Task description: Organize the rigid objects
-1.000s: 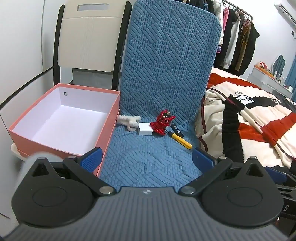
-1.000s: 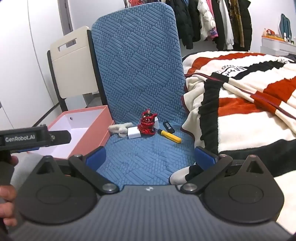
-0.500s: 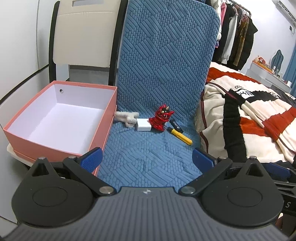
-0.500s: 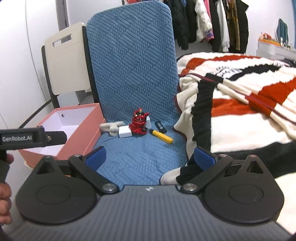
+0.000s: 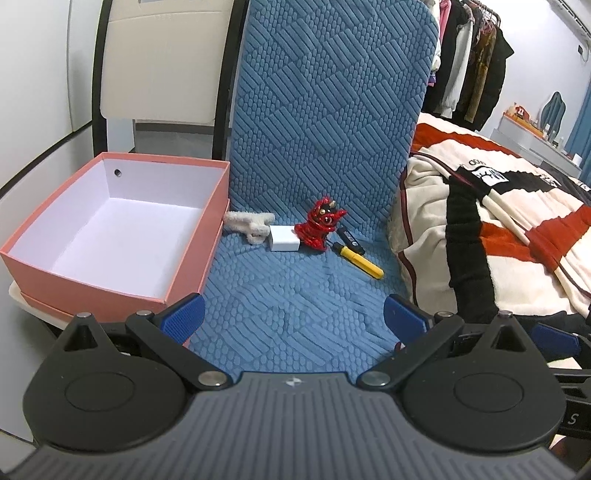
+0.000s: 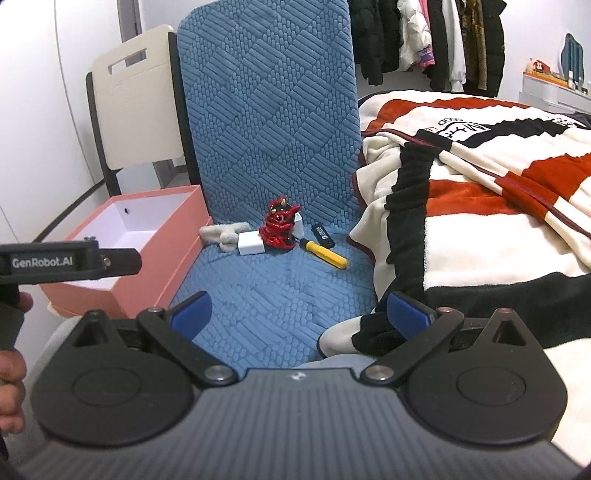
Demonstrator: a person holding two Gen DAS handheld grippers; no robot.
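Observation:
On the blue quilted chair seat (image 5: pixel 288 306) lie a red figurine (image 5: pixel 320 225) (image 6: pixel 279 226), a white charger block (image 5: pixel 283 243) (image 6: pixel 251 248), a yellow-handled tool (image 5: pixel 360 263) (image 6: pixel 325 255), a black stick-shaped device (image 5: pixel 350 240) (image 6: pixel 323 235) and a white fluffy toy (image 5: pixel 248 223) (image 6: pixel 223 234). An empty pink box (image 5: pixel 110 221) (image 6: pixel 129 236) stands to their left. My left gripper (image 5: pixel 293 319) is open and empty, well in front of the objects. My right gripper (image 6: pixel 301 314) is open and empty, also short of them.
A striped red, black and cream blanket (image 5: pixel 498 229) (image 6: pixel 480 184) lies on the bed to the right of the chair. A cream folding chair (image 5: pixel 166 62) stands behind the box. Clothes hang on a rack (image 6: pixel 424 33) at the back. The left gripper's body shows in the right view (image 6: pixel 66 262).
Both grippers have moved forward, closer to the chair seat and objects. The objects have not moved. Both stay open.

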